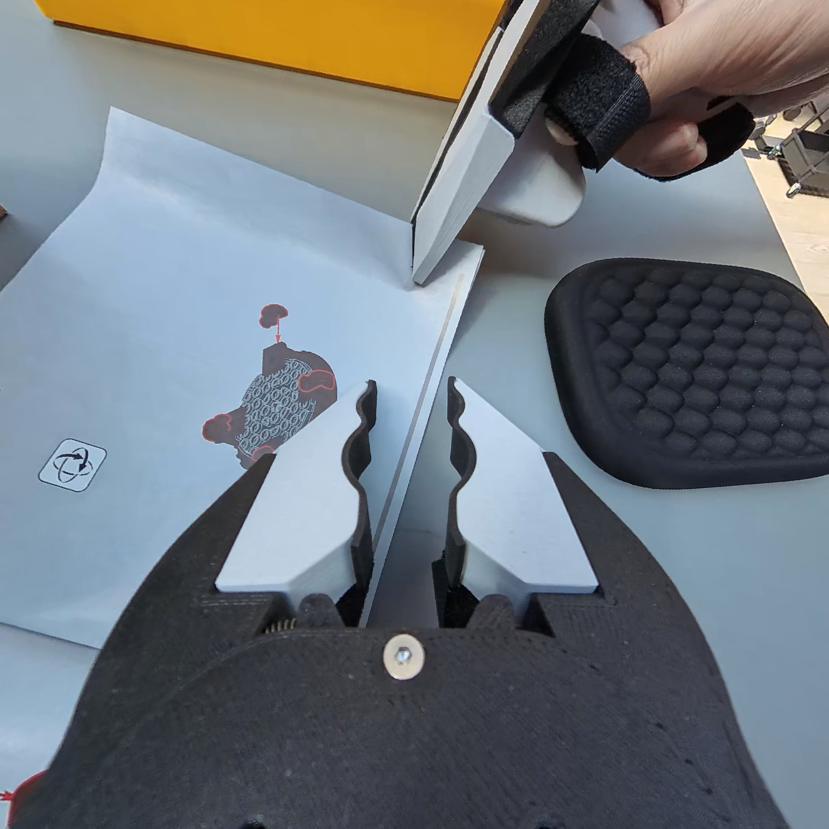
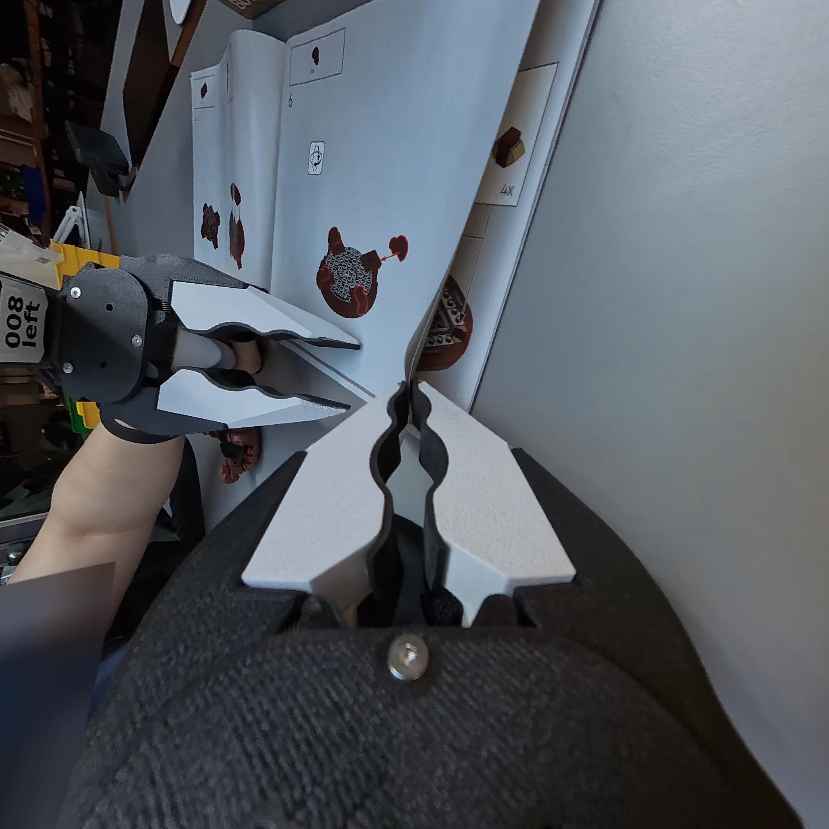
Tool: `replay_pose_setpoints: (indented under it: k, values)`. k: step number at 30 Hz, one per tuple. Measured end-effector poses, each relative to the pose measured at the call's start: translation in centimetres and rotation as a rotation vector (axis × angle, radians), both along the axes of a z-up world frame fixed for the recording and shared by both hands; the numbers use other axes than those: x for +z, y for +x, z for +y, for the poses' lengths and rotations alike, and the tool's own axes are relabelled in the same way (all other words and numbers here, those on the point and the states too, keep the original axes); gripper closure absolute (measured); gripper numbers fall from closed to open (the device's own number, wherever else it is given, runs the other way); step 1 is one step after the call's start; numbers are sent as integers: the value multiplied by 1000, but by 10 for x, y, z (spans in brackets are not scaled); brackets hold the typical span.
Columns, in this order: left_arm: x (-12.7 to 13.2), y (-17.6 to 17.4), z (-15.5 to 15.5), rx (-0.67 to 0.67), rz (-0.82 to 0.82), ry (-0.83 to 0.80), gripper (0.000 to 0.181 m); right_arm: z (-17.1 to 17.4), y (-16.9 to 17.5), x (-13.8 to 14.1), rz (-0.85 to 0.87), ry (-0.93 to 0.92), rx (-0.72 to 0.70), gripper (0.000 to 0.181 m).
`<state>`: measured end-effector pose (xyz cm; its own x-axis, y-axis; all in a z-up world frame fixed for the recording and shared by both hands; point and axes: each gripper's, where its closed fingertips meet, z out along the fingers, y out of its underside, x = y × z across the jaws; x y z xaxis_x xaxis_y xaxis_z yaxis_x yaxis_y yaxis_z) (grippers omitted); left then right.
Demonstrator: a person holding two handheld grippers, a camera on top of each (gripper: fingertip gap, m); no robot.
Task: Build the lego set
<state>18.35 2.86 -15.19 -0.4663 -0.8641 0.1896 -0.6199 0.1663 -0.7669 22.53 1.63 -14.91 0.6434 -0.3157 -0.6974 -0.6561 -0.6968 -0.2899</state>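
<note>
Open gap between the fingers of the left gripper (image 1: 412, 386), straddling the right edge of the instruction booklet (image 1: 179, 314). Bare grey table (image 1: 493, 341) beyond, narrowed on the right by a black dimpled pad (image 1: 691, 372) and ahead by the right gripper (image 1: 419, 278), tip down on the booklet's far corner. Far side closed off by a yellow box (image 1: 269, 31). Curled page (image 2: 430, 287) pinched at the right gripper's tips; partly built brown model (image 2: 237, 453) just beside the left gripper.

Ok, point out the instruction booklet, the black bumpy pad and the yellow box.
instruction booklet (image 1: 188, 278): left wrist view, bare part of open page.
black bumpy pad (image 1: 691, 372): left wrist view, middle of bumpy top.
yellow box (image 1: 278, 31): left wrist view, its yellow face.
</note>
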Motion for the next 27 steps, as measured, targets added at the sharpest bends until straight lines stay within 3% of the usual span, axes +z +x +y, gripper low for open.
replay_pose_setpoints:
  k: [1,11,20,27]
  values:
    - [0,0,0,0,0,-1,151,1,0,2,18,14,-6,181]
    - [3,0,-3,-2,26,-45,145,3,2,5,74,68,-39,181]
    - [20,21,-10,-3,-183,215,146,2,1,9,102,69,-36,181]
    - [15,21,-17,-56,-177,259,147,2,0,8,100,60,-35,181]
